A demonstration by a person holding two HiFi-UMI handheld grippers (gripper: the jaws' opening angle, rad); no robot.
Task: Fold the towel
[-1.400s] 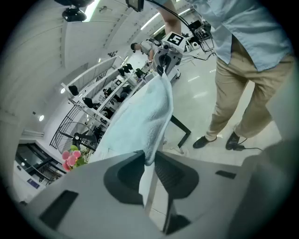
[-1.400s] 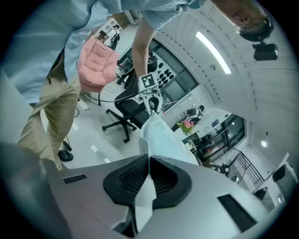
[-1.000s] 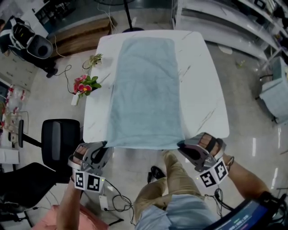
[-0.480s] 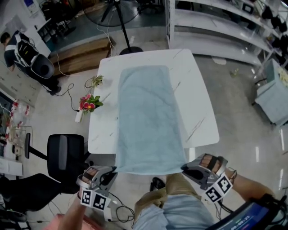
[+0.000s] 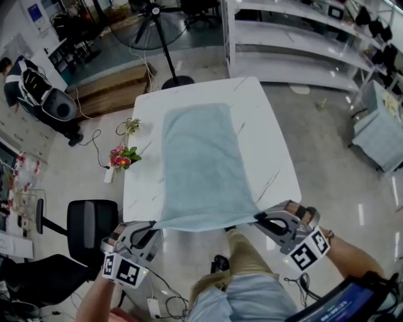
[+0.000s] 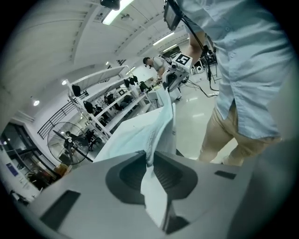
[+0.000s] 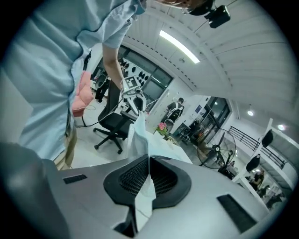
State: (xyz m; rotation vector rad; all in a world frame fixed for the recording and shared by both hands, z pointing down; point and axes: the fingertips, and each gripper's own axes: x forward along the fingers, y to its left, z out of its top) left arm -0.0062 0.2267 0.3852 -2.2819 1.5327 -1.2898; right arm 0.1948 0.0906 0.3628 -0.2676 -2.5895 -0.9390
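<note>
A light blue towel (image 5: 198,166) lies lengthwise on the white marble table (image 5: 274,151), its near edge lifted off the table's front. My left gripper (image 5: 153,224) is shut on the near left corner and my right gripper (image 5: 258,218) on the near right corner. In the left gripper view the towel (image 6: 140,128) runs out from between the pinched pads of the left gripper (image 6: 150,156), and the right gripper (image 6: 172,78) shows across. In the right gripper view a fold of towel (image 7: 140,133) is clamped in the right gripper (image 7: 148,161).
A flower bunch (image 5: 124,156) sits by the table's left edge. A black office chair (image 5: 91,223) stands at the near left. A floor fan (image 5: 157,16) and white shelving (image 5: 296,38) are beyond the table. The person's legs (image 5: 242,251) are between the grippers.
Both grippers have risen, carrying the towel's near corners. The near edge, which hung over the table's front, is now lifted and stretched between them.
</note>
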